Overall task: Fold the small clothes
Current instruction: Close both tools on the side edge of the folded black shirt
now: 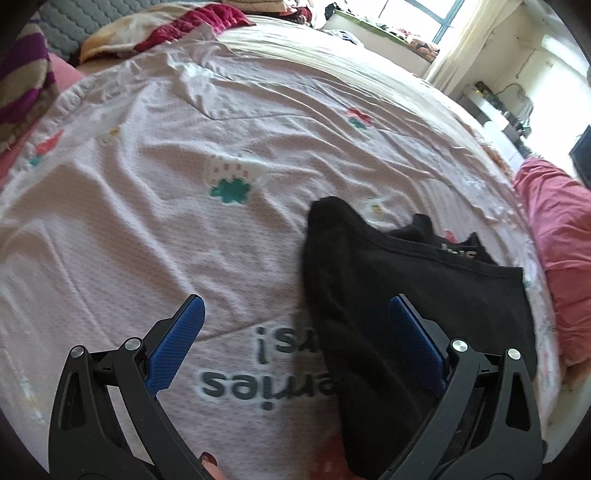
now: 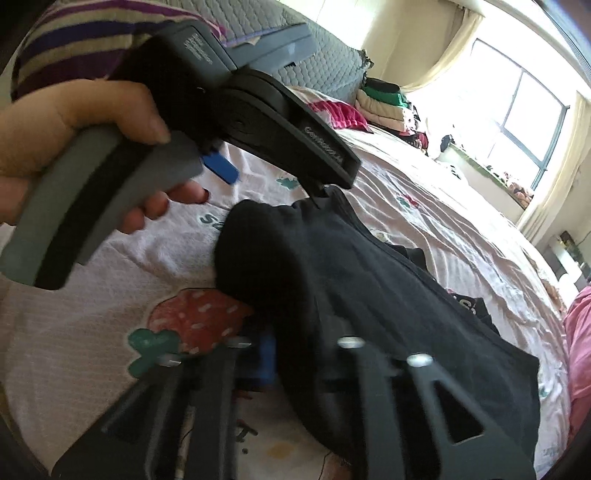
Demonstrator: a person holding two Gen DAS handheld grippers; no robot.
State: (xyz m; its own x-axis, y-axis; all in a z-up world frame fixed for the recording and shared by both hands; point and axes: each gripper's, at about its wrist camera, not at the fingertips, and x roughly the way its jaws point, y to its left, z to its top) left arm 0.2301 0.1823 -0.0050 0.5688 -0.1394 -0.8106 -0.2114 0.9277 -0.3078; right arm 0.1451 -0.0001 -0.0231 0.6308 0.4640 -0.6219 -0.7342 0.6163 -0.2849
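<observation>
A black garment (image 1: 388, 280) lies crumpled on the pink strawberry-print sheet (image 1: 129, 229), one hem running toward the right. My left gripper (image 1: 295, 332) is open just above it: the left blue pad (image 1: 177, 343) hangs over bare sheet and the right pad (image 1: 413, 347) over the black cloth. In the right wrist view a hand holds that left gripper (image 2: 275, 184) over the far corner of the garment (image 2: 351, 266). My right gripper (image 2: 299, 343) is blurred at the bottom and shut on the near edge of the black garment, with one blue pad (image 2: 266, 360) showing.
A pink cloth (image 1: 554, 240) is bunched at the bed's right edge. Striped and red blankets (image 1: 166, 29) lie at the head of the bed. Folded clothes (image 2: 384, 107) are stacked near the window (image 2: 517, 110). The sheet to the left is wrinkled.
</observation>
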